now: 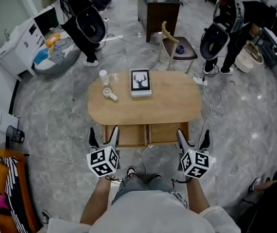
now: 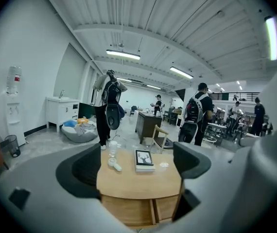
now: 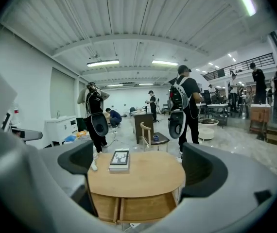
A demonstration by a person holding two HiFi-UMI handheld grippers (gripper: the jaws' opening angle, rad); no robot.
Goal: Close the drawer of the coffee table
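The drawer [image 1: 129,135] stood pulled out from the desk's [image 1: 172,106] near side, its front running crosswise. The left tongs [image 1: 103,136] and right tongs [image 1: 193,140], both gaping and empty, hung at its two ends, equally near.

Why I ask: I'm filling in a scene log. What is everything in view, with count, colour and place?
coffee table: one, light wood, centre of the floor
drawers: two, light wood, pulled open at the table's near edge
deer-print book: one, black and white, far side of the tabletop
glass: one, clear, tabletop's far left
small white object: one, white, just nearer than the glass
chair: one, wood with dark seat, beyond the table
cabinet: one, dark brown, behind the chair
beanbag: one, grey, far left
bystanders: two, dark clothes, beyond the table
wastebasket: one, black, left
left claw: one, dark grey, open, empty, at the left drawer
right claw: one, dark grey, open, empty, at the right drawer
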